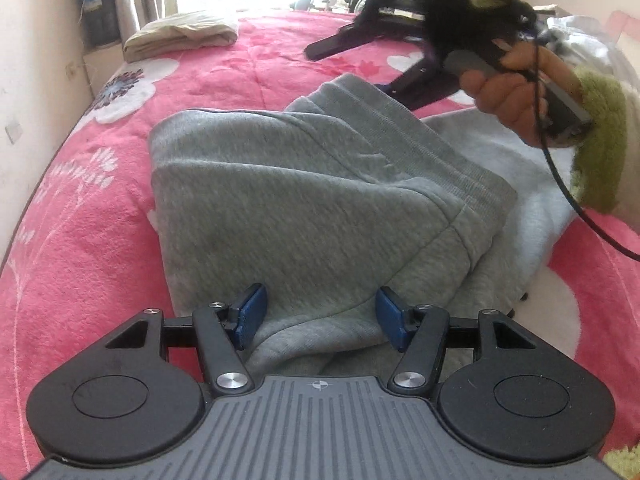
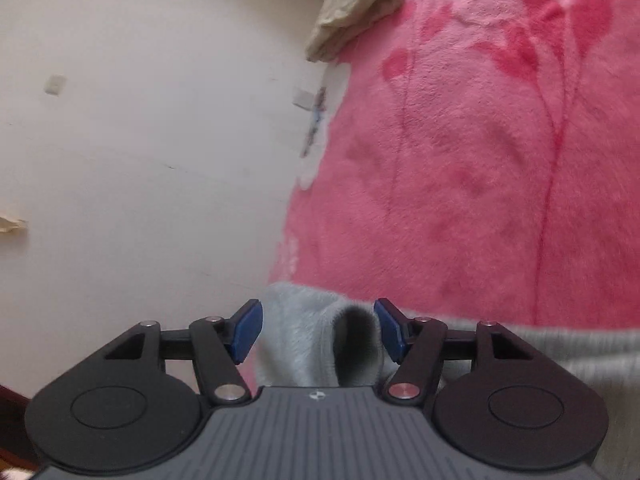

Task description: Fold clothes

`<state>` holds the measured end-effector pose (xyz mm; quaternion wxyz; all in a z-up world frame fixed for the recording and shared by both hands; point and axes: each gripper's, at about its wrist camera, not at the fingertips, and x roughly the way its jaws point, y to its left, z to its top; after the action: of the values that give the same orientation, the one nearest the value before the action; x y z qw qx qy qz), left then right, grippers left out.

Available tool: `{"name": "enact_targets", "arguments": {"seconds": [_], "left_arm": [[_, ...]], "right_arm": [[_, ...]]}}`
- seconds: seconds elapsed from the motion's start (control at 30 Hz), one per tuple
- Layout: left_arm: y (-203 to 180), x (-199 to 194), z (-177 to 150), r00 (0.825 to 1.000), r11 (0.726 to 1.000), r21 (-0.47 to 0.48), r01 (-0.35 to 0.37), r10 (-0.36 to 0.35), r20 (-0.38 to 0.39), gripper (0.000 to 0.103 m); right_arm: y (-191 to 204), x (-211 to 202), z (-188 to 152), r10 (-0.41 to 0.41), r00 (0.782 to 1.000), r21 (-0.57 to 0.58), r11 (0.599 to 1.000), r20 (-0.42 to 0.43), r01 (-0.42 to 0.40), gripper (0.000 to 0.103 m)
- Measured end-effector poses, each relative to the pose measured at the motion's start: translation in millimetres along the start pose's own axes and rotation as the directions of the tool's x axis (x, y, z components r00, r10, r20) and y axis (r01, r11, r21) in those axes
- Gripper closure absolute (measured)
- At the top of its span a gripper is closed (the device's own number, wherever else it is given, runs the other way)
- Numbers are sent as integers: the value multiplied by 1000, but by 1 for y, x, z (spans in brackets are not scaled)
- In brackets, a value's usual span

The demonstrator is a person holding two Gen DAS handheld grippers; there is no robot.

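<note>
A: What took up most of the scene?

B: The pink floral blanket (image 1: 256, 68), and the grey garment (image 1: 304, 200) lay in the middle of it, doubled over itself into a thick, uneven slab. Its long axis ran straight away from the left gripper (image 1: 319, 314), with the paler fleecy inside (image 1: 516, 160) showing along its right edge.

A: And which claw sat nearer the garment?

B: The left one. Its blue pads (image 1: 251, 312) stood wide apart, straddling the garment's near edge with cloth between them but not pinched. The right gripper (image 1: 344, 68) hovered above the garment's far right corner in a person's hand (image 1: 516, 92). Its own camera showed its fingers spread too, with a rolled hem of the garment (image 2: 320, 344) lying between them, unclamped.

A: How far along was the folding?

B: Hard to judge. The garment was doubled yet rumpled, so another fold or a tidy could follow. Either would turn on that near edge.

A: Any containers?

B: None. Only a folded beige cloth (image 1: 180, 34) beyond the garment, near the blanket's far left corner.
</note>
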<state>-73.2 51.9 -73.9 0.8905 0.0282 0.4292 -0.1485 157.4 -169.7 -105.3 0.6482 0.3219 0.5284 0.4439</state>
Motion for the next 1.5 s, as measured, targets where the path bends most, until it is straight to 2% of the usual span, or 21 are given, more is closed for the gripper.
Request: {"name": "enact_targets", "arguments": {"seconds": [0.1, 0.2, 0.27, 0.3, 0.37, 0.4, 0.43, 0.53, 0.6, 0.7, 0.77, 0.87, 0.93, 1.07, 1.1, 1.17, 1.3, 1.4, 1.5], "left_arm": [[4, 0, -2, 1000, 1000, -11, 13, -12, 10, 43], [5, -1, -4, 1000, 1000, -18, 17, -17, 21, 43], [6, -3, -6, 999, 1000, -23, 21, -20, 30, 43], [7, -4, -7, 999, 999, -29, 23, -22, 35, 43], [9, -6, -8, 999, 999, -39, 29, -28, 39, 43], [10, -7, -8, 999, 999, -42, 33, -31, 39, 43], [11, -10, -8, 998, 998, -46, 41, -40, 38, 43], [19, -25, -5, 995, 993, -71, 92, -88, 49, 43], [25, -36, -4, 989, 986, -98, 135, -129, 65, 43], [32, -39, 3, 983, 976, -139, 169, -157, 92, 43], [33, -37, 9, 982, 973, -154, 174, -159, 104, 43], [35, -32, 18, 980, 970, -166, 177, -159, 116, 43], [31, -25, 23, 981, 972, -152, 179, -164, 105, 43], [11, 3, 22, 996, 995, -48, 86, -87, -13, 43], [5, 12, 19, 997, 998, -24, 60, -61, -48, 43], [-1, 18, 13, 997, 999, -11, 37, -38, -65, 43], [-2, 14, 9, 998, 999, -13, 35, -36, -58, 43], [0, 14, 10, 997, 999, -26, 40, -42, -58, 43], [-3, 14, 9, 998, 999, -22, 37, -38, -53, 43]], "right_arm": [[10, 2, -16, -66, 997, -64, 996, -29, 64, 38], [21, 3, -37, -84, 995, -112, 991, -54, 77, 38], [29, 4, -52, -138, 989, -159, 979, -50, 128, 39], [33, 4, -61, -174, 984, -186, 969, -40, 163, 42], [39, 1, -78, -232, 973, -206, 952, -9, 225, 60], [42, -1, -84, -251, 968, -207, 947, 4, 247, 83], [48, -7, -90, -238, 971, -196, 952, 19, 237, 88], [61, -27, -104, -165, 985, -128, 977, 45, 170, 90], [55, -35, -114, -133, 990, -55, 989, 38, 135, 90], [30, -37, -128, -189, 982, 36, 981, 0, 188, 90], [20, -41, -128, -186, 983, 83, 979, 0, 185, 90], [31, -50, -124, -136, 991, 70, 988, 13, 134, 90], [35, -49, -124, -157, 988, 49, 986, -9, 157, 90], [6, -45, -129, -254, 966, 97, 962, -46, 257, 91], [0, -46, -130, -241, 970, 117, 963, -42, 244, 91], [0, -48, -131, -240, 970, 119, 963, -30, 242, 92], [25, -49, -132, -351, 936, 3, 936, 14, 351, 77], [49, -42, -131, -463, 883, -138, 872, 79, 469, 62], [52, -33, -131, -510, 852, -174, 834, 115, 523, 47]]}}
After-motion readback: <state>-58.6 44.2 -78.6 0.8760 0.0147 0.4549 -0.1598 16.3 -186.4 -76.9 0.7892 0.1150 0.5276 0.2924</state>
